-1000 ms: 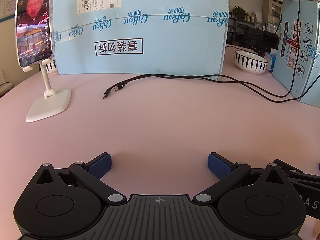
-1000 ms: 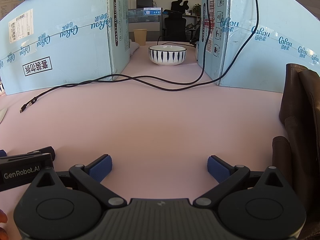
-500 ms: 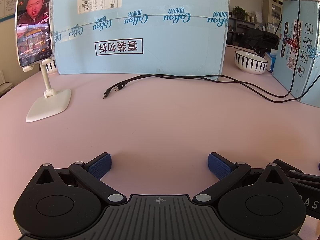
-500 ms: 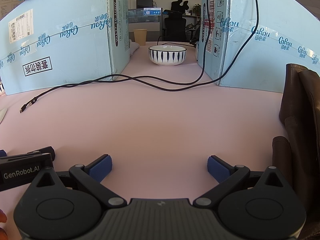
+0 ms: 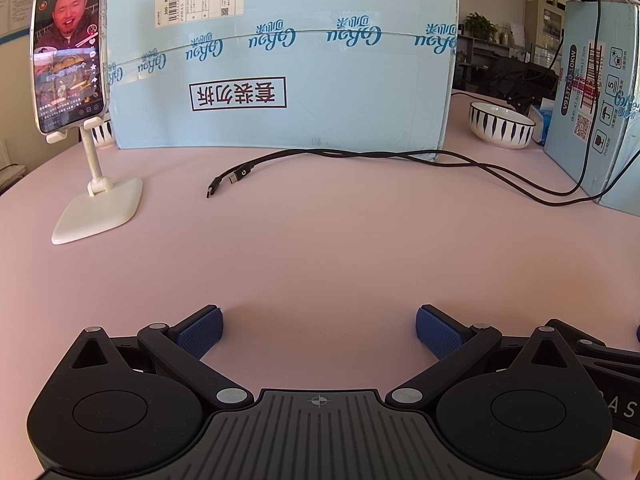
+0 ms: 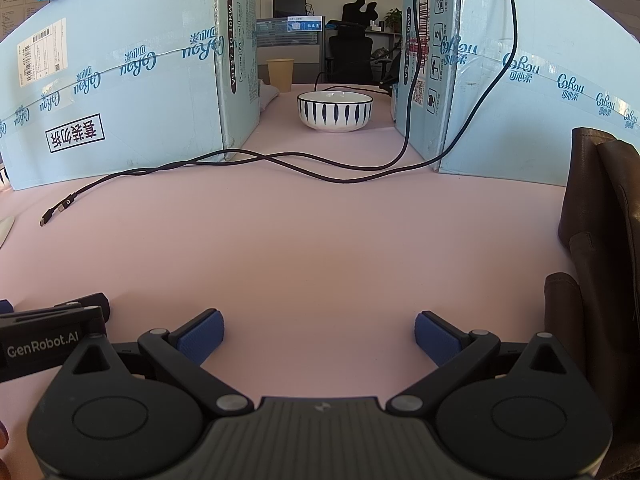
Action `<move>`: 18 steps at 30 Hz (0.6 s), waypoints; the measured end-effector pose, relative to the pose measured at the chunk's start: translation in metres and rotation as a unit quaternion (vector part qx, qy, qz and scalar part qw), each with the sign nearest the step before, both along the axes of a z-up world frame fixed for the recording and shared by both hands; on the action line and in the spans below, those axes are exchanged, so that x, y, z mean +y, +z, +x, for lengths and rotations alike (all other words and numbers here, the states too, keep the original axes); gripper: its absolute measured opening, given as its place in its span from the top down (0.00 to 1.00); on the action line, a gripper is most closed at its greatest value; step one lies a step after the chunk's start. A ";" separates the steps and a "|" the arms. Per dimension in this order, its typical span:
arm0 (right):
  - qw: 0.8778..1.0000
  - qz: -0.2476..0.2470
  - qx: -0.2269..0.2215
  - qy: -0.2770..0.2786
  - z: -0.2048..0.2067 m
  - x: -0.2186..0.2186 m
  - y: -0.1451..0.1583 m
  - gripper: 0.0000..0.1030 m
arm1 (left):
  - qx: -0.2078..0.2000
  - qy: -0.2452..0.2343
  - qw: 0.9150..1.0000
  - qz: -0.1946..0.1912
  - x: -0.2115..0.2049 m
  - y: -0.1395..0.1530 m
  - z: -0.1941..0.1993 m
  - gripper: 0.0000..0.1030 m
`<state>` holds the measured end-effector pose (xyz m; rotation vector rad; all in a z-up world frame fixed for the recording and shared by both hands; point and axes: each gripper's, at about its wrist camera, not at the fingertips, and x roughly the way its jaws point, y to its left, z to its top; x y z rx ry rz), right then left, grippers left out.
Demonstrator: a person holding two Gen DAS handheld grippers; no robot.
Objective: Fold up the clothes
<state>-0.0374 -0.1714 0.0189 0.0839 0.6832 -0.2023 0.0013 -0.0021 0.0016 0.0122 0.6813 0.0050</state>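
Observation:
A dark brown garment [image 6: 600,248] lies in a heap at the right edge of the pink table in the right wrist view; it does not show in the left wrist view. My left gripper [image 5: 319,330] is open and empty, low over the bare pink table [image 5: 320,248]. My right gripper [image 6: 319,334] is open and empty, just left of the brown garment and apart from it. The left gripper's body [image 6: 52,336] shows at the left edge of the right wrist view.
Two light blue cartons [image 5: 280,60] [image 6: 500,80] stand at the back. Black USB cables [image 5: 320,156] trail across the table. A striped white bowl [image 6: 335,110] sits between the cartons. A phone on a white stand [image 5: 70,80] is at the left.

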 end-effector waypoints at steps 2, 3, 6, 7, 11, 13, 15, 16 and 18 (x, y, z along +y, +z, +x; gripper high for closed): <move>1.000 0.000 0.000 0.000 0.000 0.000 0.000 0.00 | 0.000 0.000 1.000 0.000 0.000 0.000 0.000 0.00; 1.000 0.000 0.000 0.000 0.000 0.000 0.000 0.00 | 0.000 0.000 1.000 0.000 0.000 0.000 0.000 0.00; 1.000 0.000 0.000 0.000 0.000 0.000 0.000 0.00 | 0.000 0.000 1.000 0.000 0.000 0.000 0.001 0.00; 1.000 0.000 0.000 0.000 0.000 0.000 0.000 0.00 | 0.000 0.000 1.000 0.000 0.000 0.000 0.000 0.00; 1.000 0.003 -0.002 0.001 -0.001 -0.002 0.002 0.02 | 0.002 -0.005 1.000 0.001 0.000 0.002 -0.002 0.00; 1.000 0.000 -0.012 0.002 -0.005 -0.005 0.009 0.05 | 0.009 -0.023 1.000 -0.001 -0.001 0.007 -0.005 0.00; 0.999 -0.007 -0.033 0.002 -0.013 -0.010 0.020 0.05 | 0.006 -0.044 0.999 -0.018 0.000 0.015 -0.012 0.00; 0.999 -0.009 -0.051 0.003 -0.019 -0.014 0.028 0.05 | 0.002 -0.051 0.998 -0.026 0.000 0.020 -0.016 0.00; 0.997 -0.015 -0.077 0.007 -0.030 -0.021 0.043 0.04 | -0.003 -0.064 0.997 -0.039 -0.001 0.029 -0.023 0.00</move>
